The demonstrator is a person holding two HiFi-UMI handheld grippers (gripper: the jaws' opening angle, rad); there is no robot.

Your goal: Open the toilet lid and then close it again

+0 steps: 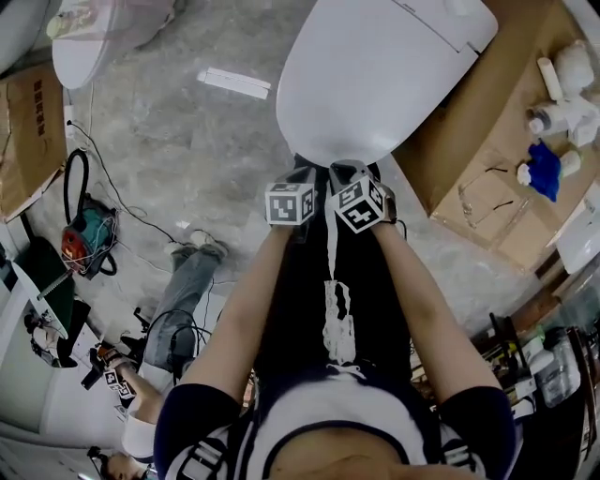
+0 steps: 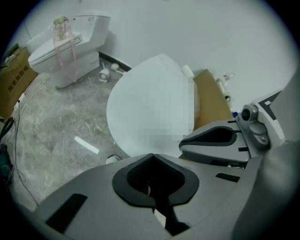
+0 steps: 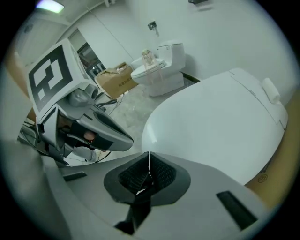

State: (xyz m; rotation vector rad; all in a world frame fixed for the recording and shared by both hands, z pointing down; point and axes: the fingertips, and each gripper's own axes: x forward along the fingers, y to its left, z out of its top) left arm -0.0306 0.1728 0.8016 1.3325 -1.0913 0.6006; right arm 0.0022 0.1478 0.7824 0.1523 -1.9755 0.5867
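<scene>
head view is showing left gripper (image 1: 304,174) and right gripper (image 1: 343,172) side by side at the rim of the toilet lid (image 1: 375,75), both clenching shut on nothing.

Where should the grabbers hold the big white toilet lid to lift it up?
Probably the toilet lid's thin front edge, the rounded near end, coming from the front and below. The top is a wide smooth dome with nothing to pinch, and the hinge seems to be at the far end. The left gripper and right gripper are shut, so they'd open first.
</scene>
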